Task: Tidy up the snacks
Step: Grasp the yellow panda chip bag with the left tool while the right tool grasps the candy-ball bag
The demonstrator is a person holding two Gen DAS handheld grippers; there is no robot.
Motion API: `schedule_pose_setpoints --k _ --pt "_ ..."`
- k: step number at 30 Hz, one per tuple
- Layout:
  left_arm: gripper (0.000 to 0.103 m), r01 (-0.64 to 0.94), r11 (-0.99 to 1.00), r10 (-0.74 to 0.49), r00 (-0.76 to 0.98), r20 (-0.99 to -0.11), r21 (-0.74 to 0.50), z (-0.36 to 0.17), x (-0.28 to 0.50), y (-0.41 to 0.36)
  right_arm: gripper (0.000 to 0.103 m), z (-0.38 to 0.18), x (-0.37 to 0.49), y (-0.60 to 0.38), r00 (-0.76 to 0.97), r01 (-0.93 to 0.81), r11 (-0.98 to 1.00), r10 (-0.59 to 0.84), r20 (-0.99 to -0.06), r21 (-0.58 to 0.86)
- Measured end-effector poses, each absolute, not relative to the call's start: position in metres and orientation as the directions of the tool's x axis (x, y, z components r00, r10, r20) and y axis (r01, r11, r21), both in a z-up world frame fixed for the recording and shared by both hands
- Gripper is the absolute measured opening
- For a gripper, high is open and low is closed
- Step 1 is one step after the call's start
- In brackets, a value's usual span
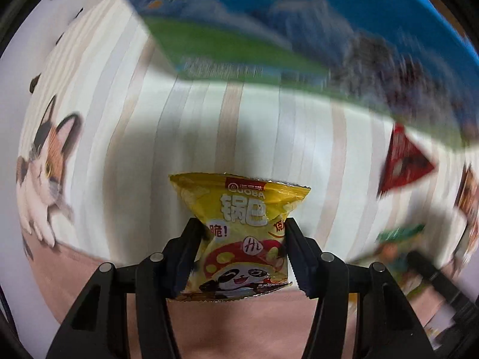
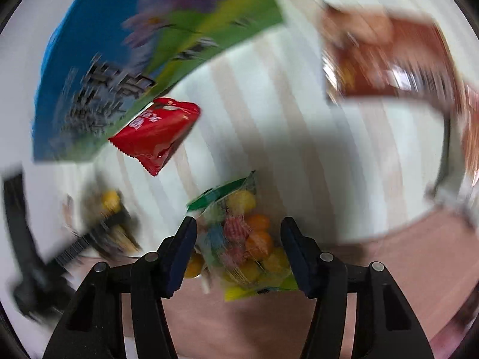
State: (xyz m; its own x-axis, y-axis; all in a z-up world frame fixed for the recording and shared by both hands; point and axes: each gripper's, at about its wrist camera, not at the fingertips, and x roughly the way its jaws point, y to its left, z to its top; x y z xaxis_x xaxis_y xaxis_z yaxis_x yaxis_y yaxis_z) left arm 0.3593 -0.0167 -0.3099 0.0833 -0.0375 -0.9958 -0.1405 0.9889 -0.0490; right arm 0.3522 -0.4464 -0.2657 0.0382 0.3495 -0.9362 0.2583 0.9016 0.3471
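Note:
My left gripper [image 1: 242, 224] is shut on a yellow snack packet [image 1: 243, 227] with a panda print and holds it above the striped cloth. My right gripper [image 2: 238, 224] has its jaws around a clear bag of colourful candies [image 2: 244, 239] with a green top; the fingers stand at the bag's sides, contact unclear through blur. A red packet [image 2: 155, 133] lies on the cloth ahead left of the right gripper and also shows in the left wrist view [image 1: 402, 163]. The candy bag shows blurred in the left wrist view [image 1: 395, 239].
A large blue and green box [image 1: 269, 30] stands at the back, also in the right wrist view [image 2: 119, 68]. A brown packet [image 2: 386, 56] lies far right. The striped cloth [image 1: 185, 131] has a cat print [image 1: 45, 161]. The left gripper shows blurred in the right wrist view [image 2: 98, 233].

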Motion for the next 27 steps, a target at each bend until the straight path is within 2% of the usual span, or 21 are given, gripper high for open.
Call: schedule_pose_setpoints --k 1,3,7,10,11,13,14,15,21,27 --pt "0.054 -0.135 0.99 -0.04 0.08 -0.996 -0.05 -0.311 0.354 -0.016 0.066 -0.266 0.351 -0.448 0.028 0.245 0.903 0.357 -0.934 0.353" --pt "0.054 -0.133 0.99 -0.04 0.065 -0.997 -0.049 -0.315 0.343 -0.015 0.078 -0.262 0.354 -0.441 0.02 0.153 0.939 0.308 -0.951 0.307" --pt "0.056 -0.15 0.987 -0.044 0.055 -0.998 -0.052 -0.32 0.331 -0.004 0.08 -0.255 0.362 -0.421 0.016 -0.022 0.983 0.185 -0.983 0.185" --pt "0.057 -0.163 0.985 -0.048 0.047 -0.998 -0.055 -0.32 0.332 0.003 0.08 -0.263 0.367 -0.409 -0.011 -0.053 0.988 0.148 -0.989 0.148" --pt "0.057 -0.163 0.985 -0.043 0.046 -0.998 -0.05 -0.32 0.334 0.004 0.079 -0.265 0.354 -0.402 -0.005 -0.059 0.99 0.127 -0.992 0.127" --pt "0.057 -0.159 0.986 -0.036 0.047 -0.998 -0.043 -0.323 0.333 0.001 0.07 -0.27 0.349 -0.39 0.021 -0.061 0.994 0.094 -0.995 0.093" --pt "0.057 -0.158 0.986 -0.036 0.049 -0.998 -0.044 -0.328 0.338 -0.007 0.06 -0.269 0.349 -0.39 0.033 -0.059 0.994 0.091 -0.995 0.089" --pt "0.057 -0.159 0.986 -0.038 0.053 -0.998 -0.046 -0.326 0.338 -0.004 0.058 -0.265 0.347 -0.393 0.046 -0.041 0.995 0.097 -0.994 0.095" --pt "0.057 -0.16 0.986 -0.044 0.059 -0.997 -0.053 -0.343 0.303 -0.003 0.055 -0.256 0.323 -0.42 0.051 0.08 0.981 0.175 -0.983 0.179" --pt "0.057 -0.127 0.99 -0.057 0.043 -0.997 -0.062 -0.346 0.269 -0.013 0.055 -0.254 0.28 -0.44 0.035 0.079 0.986 0.141 -0.989 0.144"
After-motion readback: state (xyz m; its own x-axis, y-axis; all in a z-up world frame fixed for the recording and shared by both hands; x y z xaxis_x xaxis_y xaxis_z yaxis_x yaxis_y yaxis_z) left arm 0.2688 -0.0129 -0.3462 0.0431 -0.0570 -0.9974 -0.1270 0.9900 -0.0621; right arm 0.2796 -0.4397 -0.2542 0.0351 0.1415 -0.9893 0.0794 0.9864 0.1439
